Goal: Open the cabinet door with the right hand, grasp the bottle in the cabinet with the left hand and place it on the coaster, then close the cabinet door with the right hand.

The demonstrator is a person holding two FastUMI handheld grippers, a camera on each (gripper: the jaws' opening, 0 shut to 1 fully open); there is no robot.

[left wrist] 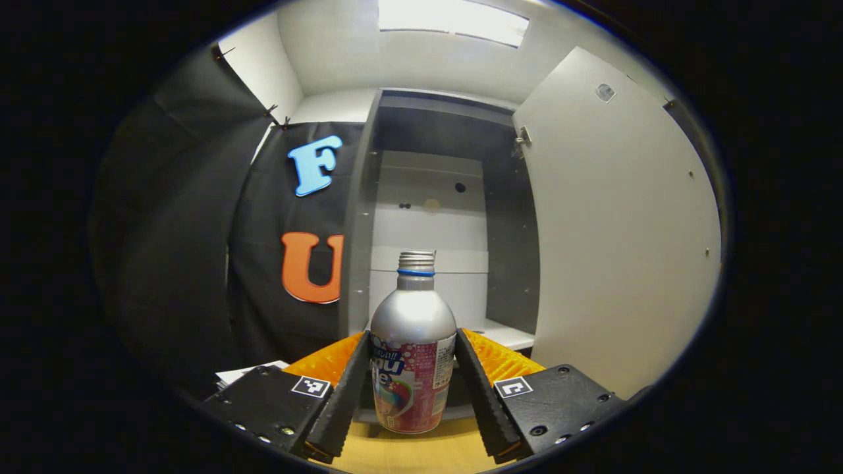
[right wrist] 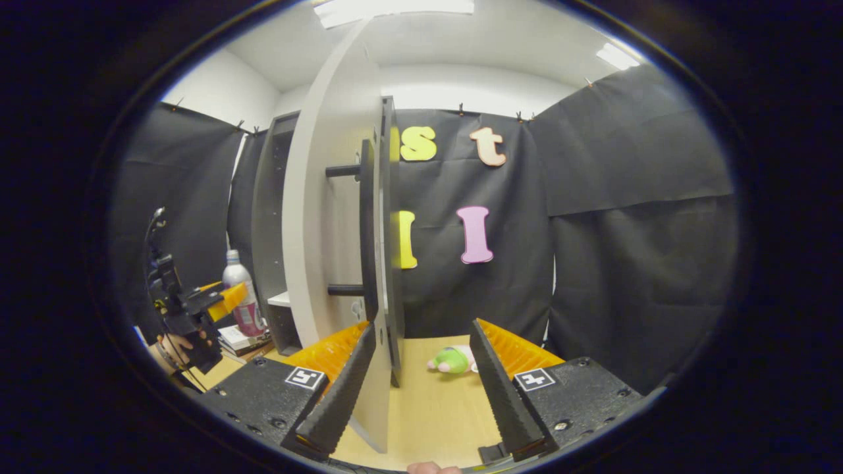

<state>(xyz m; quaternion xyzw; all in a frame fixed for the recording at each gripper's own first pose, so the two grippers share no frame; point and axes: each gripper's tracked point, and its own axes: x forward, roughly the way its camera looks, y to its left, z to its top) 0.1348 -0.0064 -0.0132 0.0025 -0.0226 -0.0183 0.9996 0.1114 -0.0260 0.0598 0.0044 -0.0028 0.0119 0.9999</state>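
Observation:
A silver bottle [left wrist: 413, 355] with a pink label and a blue neck ring stands upright between the fingers of my left gripper [left wrist: 411, 336], which press on both its sides. It is out in front of the open grey cabinet [left wrist: 428, 197], over the wooden table. In the right gripper view the same bottle [right wrist: 240, 296] sits in the left gripper [right wrist: 224, 299] at the far left. The cabinet door [right wrist: 329, 197] stands wide open, edge-on. Its black bar handle [right wrist: 365, 230] faces me. My right gripper [right wrist: 421, 329] is open, and the door's lower edge lies between its fingers, close to the left one.
The open door [left wrist: 619, 230] walls off the right side of the left gripper view. A stack of books or papers [right wrist: 240, 339] lies by the cabinet's foot. A small green plush toy [right wrist: 451, 360] rests on the wooden table [right wrist: 435, 408] near the back cloth.

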